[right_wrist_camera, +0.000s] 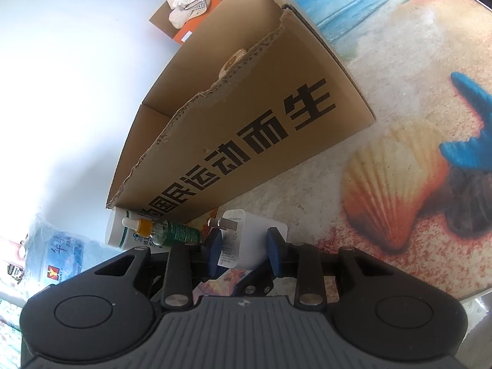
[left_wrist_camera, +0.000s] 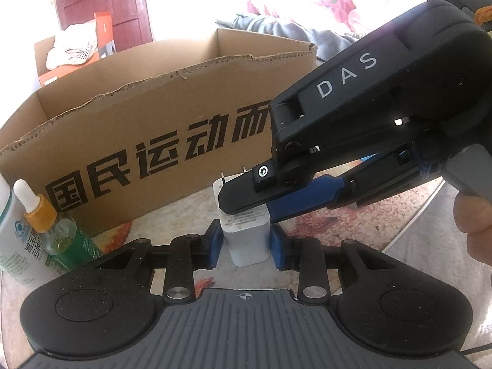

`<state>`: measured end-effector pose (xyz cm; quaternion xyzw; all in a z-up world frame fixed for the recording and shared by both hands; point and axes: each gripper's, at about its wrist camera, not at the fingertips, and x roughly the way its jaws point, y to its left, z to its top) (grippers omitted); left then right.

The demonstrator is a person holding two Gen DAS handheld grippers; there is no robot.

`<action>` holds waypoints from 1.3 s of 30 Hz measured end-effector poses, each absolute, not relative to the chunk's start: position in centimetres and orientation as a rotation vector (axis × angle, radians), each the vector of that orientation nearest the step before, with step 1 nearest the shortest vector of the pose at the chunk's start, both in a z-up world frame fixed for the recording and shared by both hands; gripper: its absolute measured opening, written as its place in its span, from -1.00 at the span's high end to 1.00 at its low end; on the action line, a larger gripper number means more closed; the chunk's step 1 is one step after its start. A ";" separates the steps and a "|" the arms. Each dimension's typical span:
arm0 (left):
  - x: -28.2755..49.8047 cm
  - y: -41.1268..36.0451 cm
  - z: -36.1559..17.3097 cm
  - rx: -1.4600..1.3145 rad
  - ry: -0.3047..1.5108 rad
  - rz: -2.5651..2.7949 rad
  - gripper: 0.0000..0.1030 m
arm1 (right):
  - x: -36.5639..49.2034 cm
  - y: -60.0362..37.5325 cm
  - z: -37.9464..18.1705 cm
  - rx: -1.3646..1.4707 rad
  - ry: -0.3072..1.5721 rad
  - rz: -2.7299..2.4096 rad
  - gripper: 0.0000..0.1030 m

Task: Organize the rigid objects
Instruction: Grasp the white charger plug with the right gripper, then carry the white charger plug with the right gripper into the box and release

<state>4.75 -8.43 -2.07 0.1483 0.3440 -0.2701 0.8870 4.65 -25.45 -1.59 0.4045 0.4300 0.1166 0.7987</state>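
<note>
A white plug charger (left_wrist_camera: 246, 240) stands prongs-up on the table, just in front of the open cardboard box (left_wrist_camera: 153, 107). My left gripper (left_wrist_camera: 246, 246) is shut on the charger's lower body, a blue pad pressed against each side. My right gripper (left_wrist_camera: 246, 206) reaches in from the right and clamps the charger's upper part. In the right wrist view the charger (right_wrist_camera: 246, 246) sits between the right gripper's (right_wrist_camera: 244, 249) blue pads, with the cardboard box (right_wrist_camera: 246, 123) beyond it. Part of the left gripper's fingers (right_wrist_camera: 252, 287) shows below the charger.
Left of the charger, against the box wall, lie a dropper bottle (left_wrist_camera: 46, 215), a green bottle (left_wrist_camera: 73, 246) and a white tube (left_wrist_camera: 9, 230). An orange box with a white cap (left_wrist_camera: 73, 46) sits behind. A seashell-print mat (right_wrist_camera: 399, 190) covers the table. A water bottle pack (right_wrist_camera: 52, 258) lies far left.
</note>
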 end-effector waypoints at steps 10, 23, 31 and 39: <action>3.2 -7.5 0.5 0.296 0.656 -0.534 0.40 | 3.7 -25.0 0.9 0.830 0.867 0.286 0.32; 2.9 -6.9 9.1 0.262 0.483 -0.434 0.40 | 5.0 -23.9 10.1 0.666 0.677 0.421 0.31; 8.6 -9.9 10.6 0.250 0.529 -0.433 0.40 | 11.2 -25.9 12.2 0.621 0.702 0.418 0.31; 17.6 -12.8 7.8 0.192 0.747 -0.452 0.40 | 20.1 -29.6 8.2 0.669 0.872 0.364 0.31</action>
